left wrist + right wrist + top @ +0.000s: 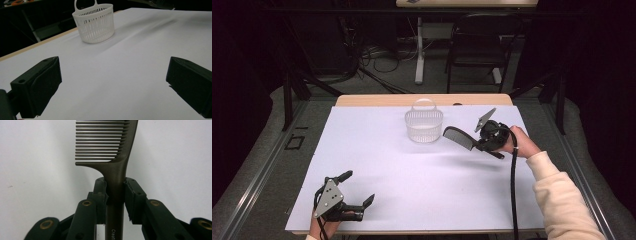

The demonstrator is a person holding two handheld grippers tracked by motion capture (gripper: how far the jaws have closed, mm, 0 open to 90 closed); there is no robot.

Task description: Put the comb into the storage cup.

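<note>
While the white basket (424, 125) stands upright on the far-middle part of the counter (412, 170), everything else sits around it. Basket = slotted plastic w/ a loop handle at the back rim; in the left gripper view (94, 23) it stands well ahead of the jaws, nothing visible poking above its rim.

Right tongs (476, 143) are to the right of the basket, held by the person's right hand (518, 142), cream sleeve behind it. They're clamped on a dark comb (459, 137): jaws pinch the handle, toothed end sticks out toward the basket, stopping just beside its right wall. Can't tell from the high view if the comb tip touches the wall or sits apart. In the right gripper view the comb (117, 157) runs straight up between the two jaws, teeth pointing to that view's left, white counter beneath; some pale lettering on the handle, too cut off to read.

Left tongs (359, 188) are well apart from the basket, on the near-left side, close to the counter's near edge. Jaws spread wide, nothing between them; left gripper view shows bare white surface between the two black pads. Grey 3-cornered plate on top, left hand (323, 226) mostly hidden below it.

A black cable (514, 185) trails from the right tongs toward the near edge.
</note>
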